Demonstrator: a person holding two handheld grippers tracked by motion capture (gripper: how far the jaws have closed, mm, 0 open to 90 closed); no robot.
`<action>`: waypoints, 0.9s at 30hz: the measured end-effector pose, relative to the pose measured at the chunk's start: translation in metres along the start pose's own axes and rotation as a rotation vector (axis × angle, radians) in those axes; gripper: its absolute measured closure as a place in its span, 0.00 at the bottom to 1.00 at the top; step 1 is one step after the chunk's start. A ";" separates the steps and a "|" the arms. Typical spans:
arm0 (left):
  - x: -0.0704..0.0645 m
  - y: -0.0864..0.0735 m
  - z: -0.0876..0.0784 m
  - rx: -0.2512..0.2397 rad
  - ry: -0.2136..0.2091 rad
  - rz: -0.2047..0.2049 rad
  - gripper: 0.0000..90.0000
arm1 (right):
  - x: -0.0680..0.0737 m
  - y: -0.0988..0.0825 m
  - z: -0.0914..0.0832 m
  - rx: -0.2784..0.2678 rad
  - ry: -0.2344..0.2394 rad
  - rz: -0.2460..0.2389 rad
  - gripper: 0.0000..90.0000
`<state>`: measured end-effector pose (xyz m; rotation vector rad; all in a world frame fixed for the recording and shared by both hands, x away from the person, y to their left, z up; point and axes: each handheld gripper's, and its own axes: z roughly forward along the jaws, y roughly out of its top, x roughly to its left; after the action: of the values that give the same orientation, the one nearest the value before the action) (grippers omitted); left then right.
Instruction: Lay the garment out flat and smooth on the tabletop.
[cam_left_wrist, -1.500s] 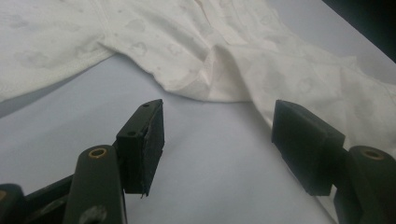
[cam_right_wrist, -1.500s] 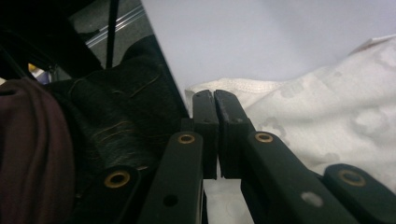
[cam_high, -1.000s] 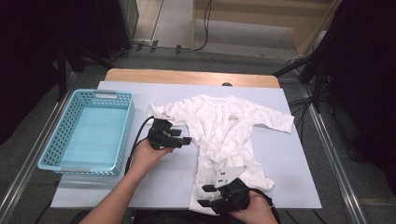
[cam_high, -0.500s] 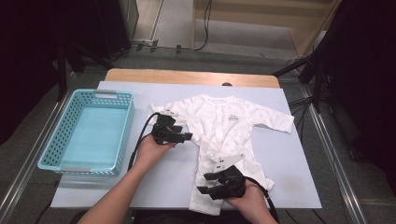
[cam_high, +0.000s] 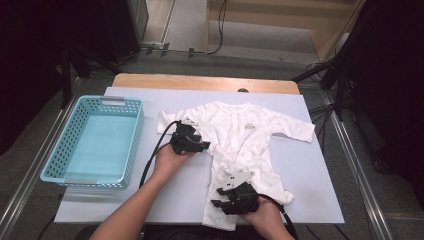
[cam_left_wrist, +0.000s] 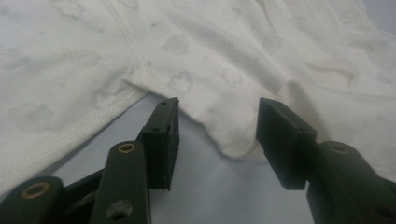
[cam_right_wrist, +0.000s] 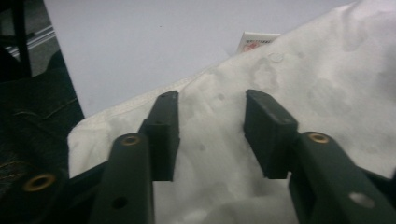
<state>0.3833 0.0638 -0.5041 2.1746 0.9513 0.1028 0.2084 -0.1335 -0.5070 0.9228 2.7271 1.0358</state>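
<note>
Romper (cam_high: 240, 135), white with a faint print, lies spread flat on the pale table cover (cam_high: 310, 170), its collar toward 12 o'clock, 1 sleeve reaching out to 3 o'clock and its legs running down to 6 o'clock at the near edge. The left gripper (cam_high: 202, 145) sits at the garment's 9 o'clock side, just under the left sleeve. Its jaws have just been closing yet stand apart, and in the left gripper view a fold of the fabric edge (cam_left_wrist: 233, 140) bulges into the gap between them without being pinched. The right gripper (cam_high: 220, 200) rests over the lower left leg at about 6 o'clock. Its jaws have also just been closing and stand apart, with cloth (cam_right_wrist: 215, 140) lying beneath and between them, unclamped. A turquoise basket (cam_high: 125, 102) stands at 9 o'clock, well apart from the romper.
</note>
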 end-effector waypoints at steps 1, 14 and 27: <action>-0.001 -0.001 0.000 -0.003 0.015 0.004 0.59 | 0.001 0.000 0.000 -0.001 -0.015 0.000 0.71; -0.005 -0.004 0.006 -0.042 0.044 -0.022 0.99 | -0.005 0.003 0.000 0.037 0.046 0.109 0.97; -0.002 0.000 0.001 -0.041 0.007 -0.097 1.00 | 0.016 0.014 -0.003 0.047 0.171 0.067 0.97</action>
<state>0.3828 0.0615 -0.5044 2.0882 1.0479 0.0834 0.2011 -0.1181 -0.4938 0.9826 2.8893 1.1158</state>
